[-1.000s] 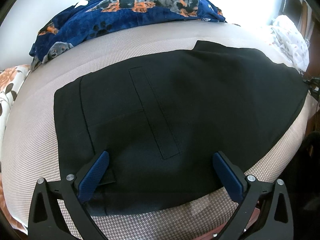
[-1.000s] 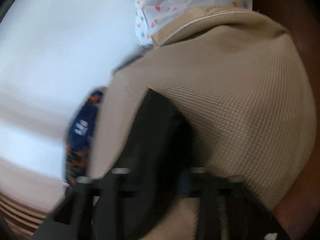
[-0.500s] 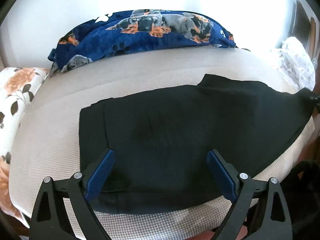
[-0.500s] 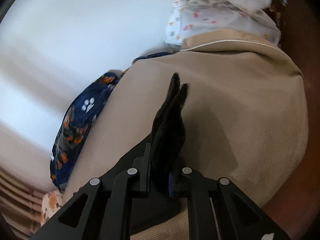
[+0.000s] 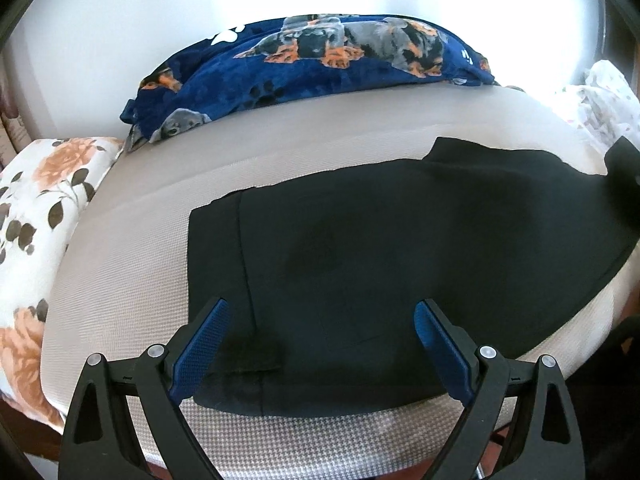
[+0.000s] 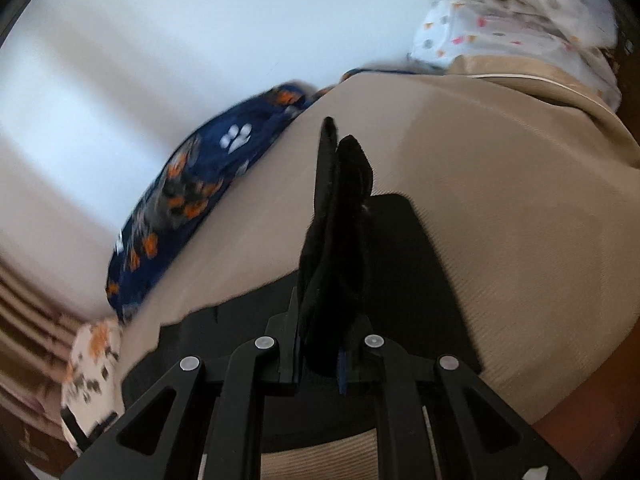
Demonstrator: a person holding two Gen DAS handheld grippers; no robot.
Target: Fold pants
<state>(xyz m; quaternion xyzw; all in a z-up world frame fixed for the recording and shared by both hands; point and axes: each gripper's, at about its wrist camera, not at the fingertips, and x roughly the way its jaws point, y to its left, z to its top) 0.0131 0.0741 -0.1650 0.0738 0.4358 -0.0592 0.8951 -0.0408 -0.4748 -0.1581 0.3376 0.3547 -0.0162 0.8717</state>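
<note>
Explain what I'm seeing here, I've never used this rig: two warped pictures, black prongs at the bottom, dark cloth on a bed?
Each picture comes from a fisheye camera on hand-held tongs, looking along their fingers. In the left view, the left tongs stand open above the black fabric pants, spread on a beige woven mattress. In the right view, the right tongs are shut on a bunched end of the pants, lifting it. Behind lies a navy dog-print blanket.

Beige mattress (image 5: 280,152), dog-print blanket (image 5: 320,60), floral pillow (image 5: 36,216)
</note>
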